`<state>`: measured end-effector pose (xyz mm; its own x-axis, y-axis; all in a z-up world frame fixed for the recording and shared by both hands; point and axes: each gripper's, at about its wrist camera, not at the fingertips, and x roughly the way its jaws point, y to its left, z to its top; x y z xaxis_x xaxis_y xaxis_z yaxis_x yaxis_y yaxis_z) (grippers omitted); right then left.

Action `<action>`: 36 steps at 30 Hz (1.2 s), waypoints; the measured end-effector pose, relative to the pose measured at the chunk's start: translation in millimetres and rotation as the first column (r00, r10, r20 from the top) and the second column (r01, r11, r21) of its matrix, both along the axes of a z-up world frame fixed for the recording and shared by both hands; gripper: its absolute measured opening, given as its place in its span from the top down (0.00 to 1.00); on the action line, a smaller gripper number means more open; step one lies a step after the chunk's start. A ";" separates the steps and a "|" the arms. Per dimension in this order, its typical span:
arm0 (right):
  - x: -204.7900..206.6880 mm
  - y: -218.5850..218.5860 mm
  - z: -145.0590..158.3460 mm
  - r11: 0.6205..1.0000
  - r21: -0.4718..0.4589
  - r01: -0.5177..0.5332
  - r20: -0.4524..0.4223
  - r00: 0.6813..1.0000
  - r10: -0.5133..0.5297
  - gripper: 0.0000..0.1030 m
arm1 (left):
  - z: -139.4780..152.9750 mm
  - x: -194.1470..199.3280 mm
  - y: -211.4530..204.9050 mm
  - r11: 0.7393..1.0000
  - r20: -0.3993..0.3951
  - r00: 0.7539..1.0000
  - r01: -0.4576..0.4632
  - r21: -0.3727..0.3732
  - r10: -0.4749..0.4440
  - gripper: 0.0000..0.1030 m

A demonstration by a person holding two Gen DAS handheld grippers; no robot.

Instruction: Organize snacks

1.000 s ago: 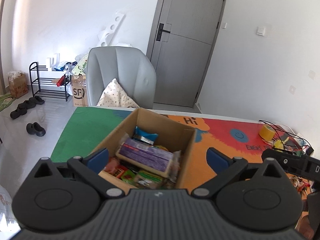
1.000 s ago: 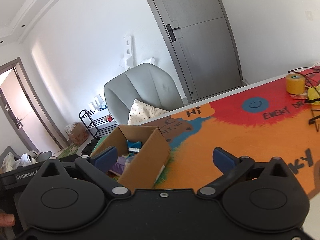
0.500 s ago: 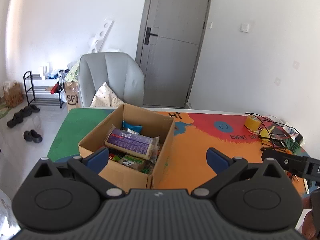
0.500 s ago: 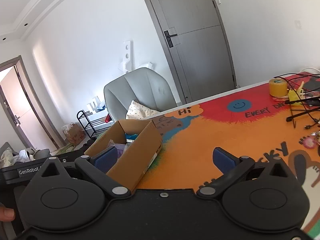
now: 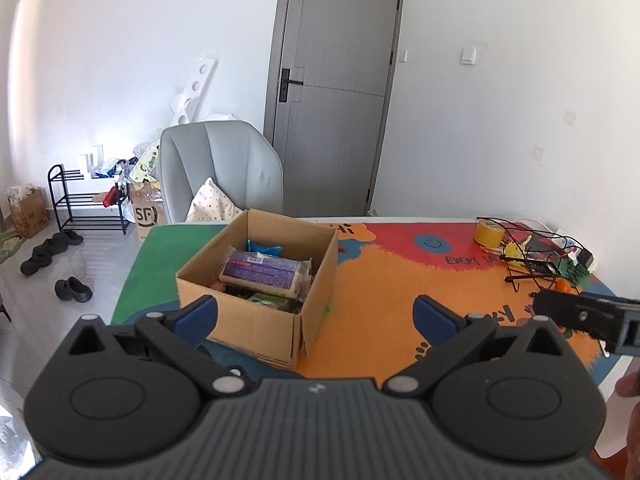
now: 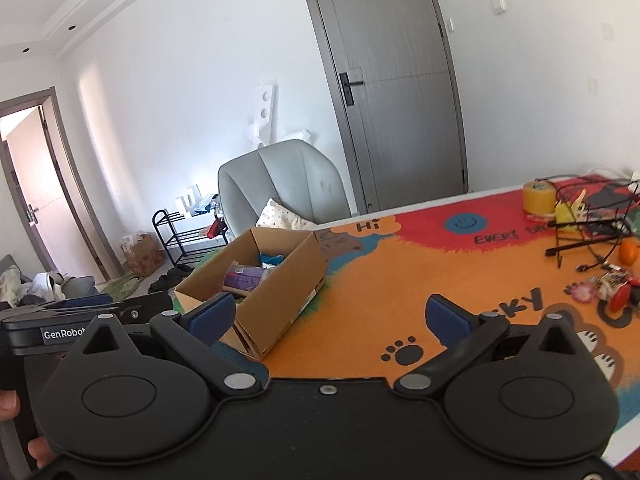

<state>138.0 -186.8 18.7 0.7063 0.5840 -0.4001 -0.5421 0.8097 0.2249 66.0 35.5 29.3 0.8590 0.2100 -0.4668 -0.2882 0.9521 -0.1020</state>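
Note:
An open cardboard box (image 5: pixel 256 320) stands on the left part of the colourful table mat (image 5: pixel 380 300); it also shows in the right wrist view (image 6: pixel 276 304). Snack packs fill it, with a purple-labelled pack (image 5: pixel 260 274) on top and a blue pack (image 5: pixel 264 246) behind. My left gripper (image 5: pixel 316 318) is open and empty, held back from the box's near side. My right gripper (image 6: pixel 328 318) is open and empty, to the right of the box. The left gripper's body (image 6: pixel 80 320) shows at the left of the right wrist view.
A black wire rack (image 5: pixel 532 256), a yellow tape roll (image 5: pixel 486 232) and small trinkets (image 6: pixel 600 292) sit at the table's right end. A grey chair (image 5: pixel 220 172) with a cushion stands behind the table. A shoe rack (image 5: pixel 88 196) and shoes (image 5: pixel 72 288) are on the floor at left.
Both grippers have pulled back and up from the box, so the box looks smaller and farther. More of the table mat and the right-end clutter has come into view. Both stay open.

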 end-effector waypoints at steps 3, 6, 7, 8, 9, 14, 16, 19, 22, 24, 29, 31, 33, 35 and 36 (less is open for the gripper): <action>-9.2 -3.7 5.4 1.000 -0.021 0.004 0.016 1.000 -0.004 0.00 | 6.1 -13.3 -2.5 1.000 0.015 1.000 0.000 0.025 -0.001 0.00; -17.1 -7.4 10.0 0.999 -0.037 0.001 0.033 0.999 0.000 0.00 | 12.2 -23.7 -7.6 0.998 0.026 1.000 0.007 0.056 -0.008 0.00; -20.4 -8.0 11.3 0.999 -0.043 0.000 0.040 0.999 0.001 0.00 | 14.3 -26.7 -9.0 0.998 0.028 1.000 0.011 0.065 -0.013 0.00; -23.3 -8.7 12.1 0.999 -0.050 0.002 0.047 0.999 0.000 0.00 | 15.7 -29.4 -9.9 0.997 0.031 0.999 0.013 0.070 -0.015 0.00; -26.4 -9.6 12.8 0.998 -0.056 0.003 0.054 0.999 0.001 0.00 | 17.2 -32.2 -10.1 0.997 0.035 0.999 0.016 0.074 -0.018 0.00; -35.7 -15.2 12.4 0.997 -0.072 -0.006 0.044 0.999 0.009 0.00 | 21.1 -47.0 -13.6 0.993 0.046 0.998 0.040 0.107 -0.045 0.00; -39.9 -18.6 11.8 0.997 -0.076 0.004 0.047 0.999 -0.001 0.00 | 19.6 -51.2 -15.0 0.992 0.044 0.997 0.051 0.118 -0.057 0.00; -44.1 -22.6 11.2 0.997 -0.081 0.016 0.056 0.998 -0.011 0.00 | 17.3 -56.8 -14.5 0.989 0.043 0.996 0.069 0.127 -0.075 0.00; -46.9 -27.8 10.1 0.998 -0.061 0.000 0.034 0.999 0.002 0.00 | 15.1 -59.9 -12.4 0.989 0.038 0.997 0.066 0.129 -0.072 0.00; -48.3 -29.9 10.6 0.998 -0.056 -0.015 0.019 1.000 0.016 0.00 | 13.8 -60.8 -11.6 0.990 0.034 0.997 0.066 0.123 -0.071 0.00; -53.0 -33.4 7.9 0.997 -0.080 0.010 0.024 1.000 -0.008 0.00 | 12.8 -67.1 -8.7 0.989 0.037 0.997 0.066 0.132 -0.072 0.00; -51.3 -36.4 5.4 0.997 -0.075 0.012 0.013 1.000 -0.011 0.00 | 12.0 -68.8 -7.5 0.989 0.034 0.997 0.069 0.134 -0.074 0.00; -51.3 -38.0 3.6 0.997 -0.074 0.014 0.010 1.000 -0.013 0.00 | 10.6 -69.8 -7.1 0.987 0.027 0.997 0.072 0.144 -0.077 0.00; -52.4 -38.5 2.2 0.997 -0.073 0.009 0.010 1.000 -0.008 0.00 | 9.1 -69.6 -6.3 0.986 0.018 0.997 0.074 0.152 -0.077 0.00; -52.1 -37.9 1.6 0.997 -0.079 0.006 0.009 1.000 -0.005 0.00 | 8.2 -69.7 -6.0 0.985 0.014 0.997 0.075 0.154 -0.078 0.00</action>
<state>85.9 -224.6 20.3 0.7129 0.5469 -0.4389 -0.5392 0.8277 0.1555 -3.7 29.5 37.5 0.8843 0.2106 -0.4168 -0.2129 0.9762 0.0414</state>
